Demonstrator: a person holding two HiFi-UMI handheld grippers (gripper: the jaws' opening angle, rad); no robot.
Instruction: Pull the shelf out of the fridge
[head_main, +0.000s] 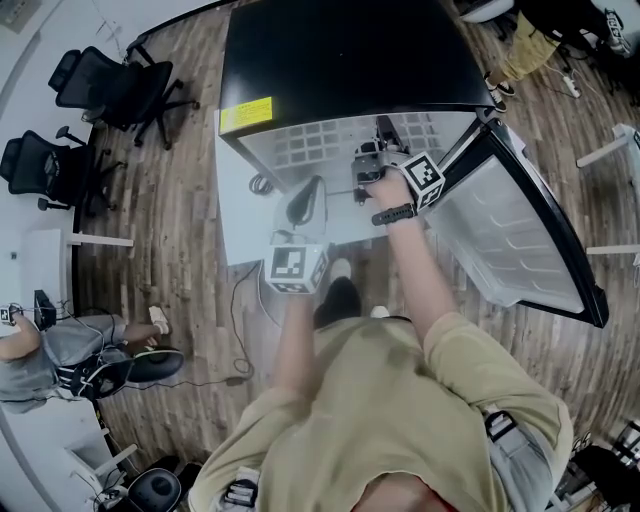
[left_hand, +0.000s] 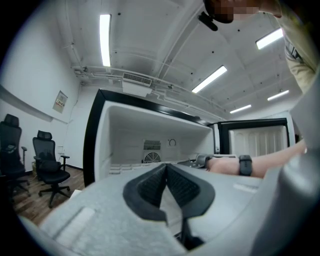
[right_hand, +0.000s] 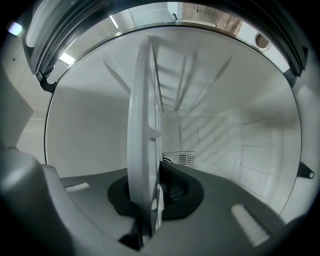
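The white slotted shelf (head_main: 310, 145) lies inside the open black fridge (head_main: 340, 55). My right gripper (head_main: 372, 168) reaches into the fridge and is shut on the shelf's front edge. In the right gripper view the shelf (right_hand: 145, 145) stands edge-on, and the right gripper (right_hand: 150, 192) has it clamped between its dark pads. My left gripper (head_main: 308, 190) hangs in front of the fridge opening, apart from the shelf. Seen along its jaws, the left gripper (left_hand: 166, 167) is shut with nothing in it. The right hand with a black wristband (left_hand: 243, 165) shows at the shelf.
The fridge door (head_main: 520, 230) stands open to the right, its white inner panel facing up. Two black office chairs (head_main: 115, 85) stand at the left on the wooden floor. A seated person (head_main: 60, 350) is at the far left. A cable (head_main: 240, 330) trails over the floor.
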